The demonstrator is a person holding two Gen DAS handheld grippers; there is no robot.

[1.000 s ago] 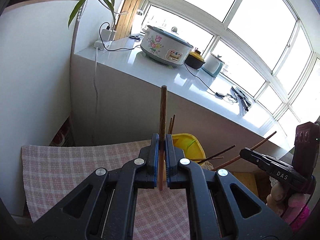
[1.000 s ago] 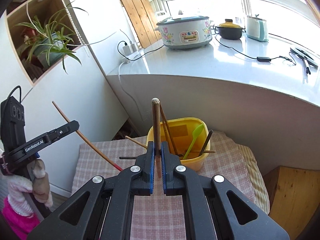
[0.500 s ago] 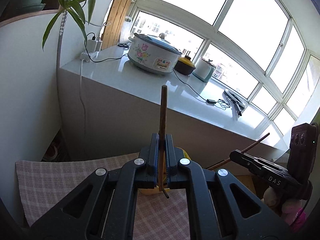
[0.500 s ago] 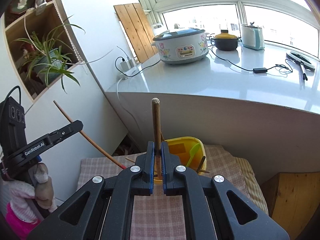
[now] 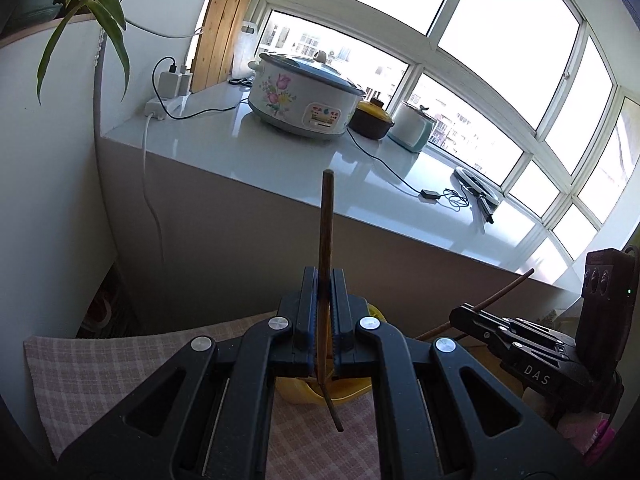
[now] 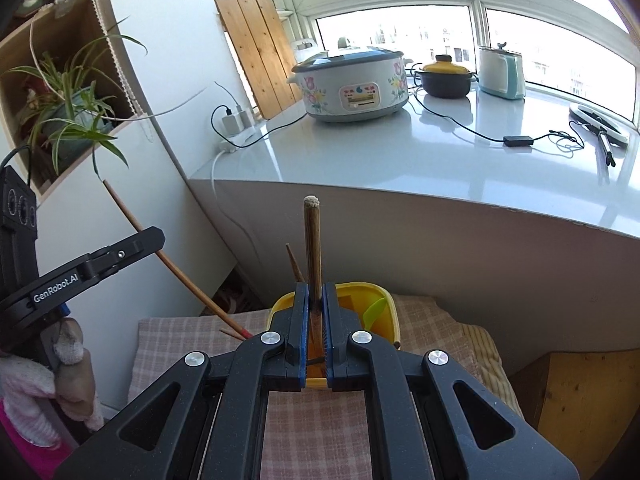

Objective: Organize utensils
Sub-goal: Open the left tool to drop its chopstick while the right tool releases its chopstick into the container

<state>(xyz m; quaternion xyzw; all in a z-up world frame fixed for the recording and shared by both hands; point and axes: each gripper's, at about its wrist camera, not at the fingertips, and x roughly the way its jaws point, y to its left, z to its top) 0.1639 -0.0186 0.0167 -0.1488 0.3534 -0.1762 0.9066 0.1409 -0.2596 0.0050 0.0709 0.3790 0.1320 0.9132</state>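
Both grippers have come forward toward the yellow container [image 6: 384,300] since a second ago: it sat clear ahead of the fingers in the right wrist view then, and now it lies partly under the jaws in both views.

The left gripper [image 5: 323,312] is clamped tight on a brown chopstick [image 5: 326,224], which stands nearly upright between the blue pads; its lower end pokes out below the jaws, over the container's rim and the checked cloth [image 5: 100,368]. In the right wrist view the same chopstick slants up to the left from that gripper's fingers.

The right gripper [image 6: 315,316] is likewise closed hard on a second chopstick [image 6: 312,240], held upright with its pale blunt end on top and its lower end down inside the container. A green spoon [image 6: 376,312] leans in the container, and the tips of more chopsticks [image 6: 294,262] rise just left of the held one.

Behind stands a white counter [image 6: 400,160] with a flowered rice cooker [image 6: 352,84], a dark pot with a yellow lid [image 6: 446,76] and a pale blue kettle [image 6: 502,72].
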